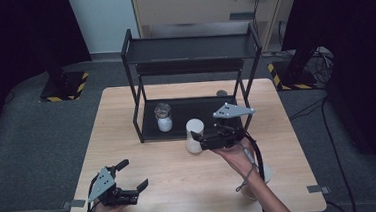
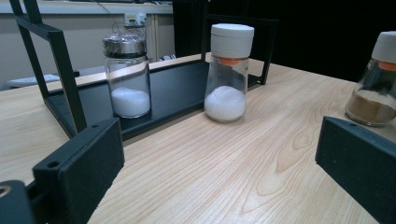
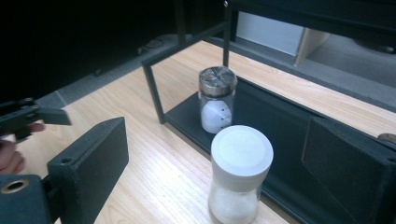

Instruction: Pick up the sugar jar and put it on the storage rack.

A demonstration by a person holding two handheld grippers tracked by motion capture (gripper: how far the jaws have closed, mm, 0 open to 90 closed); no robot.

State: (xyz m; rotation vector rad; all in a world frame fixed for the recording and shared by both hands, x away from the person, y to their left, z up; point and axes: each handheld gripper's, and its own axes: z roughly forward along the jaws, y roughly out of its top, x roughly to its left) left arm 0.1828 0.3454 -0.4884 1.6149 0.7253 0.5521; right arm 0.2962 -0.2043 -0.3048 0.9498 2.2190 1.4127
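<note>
Pale wood grain covers the table (image 1: 181,176), which stands on grey carpet (image 1: 28,142) in a dim room. At the lower left of the high view the left gripper (image 1: 134,176) rests low over the table edge, jaws spread wide and holding nothing. At centre a black two-tier rack (image 1: 192,50) stands on the table; on its lower shelf, left of middle, is a metal-lidded jar (image 1: 163,116) of white powder. Just in front of the rack stands a white-capped shaker (image 1: 194,134), on bare wood. The right gripper (image 1: 202,137) sits right of centre, jaws wide about the shaker without closing on it. At the right edge of the left gripper view stands a jar of brown powder (image 2: 374,86).
</note>
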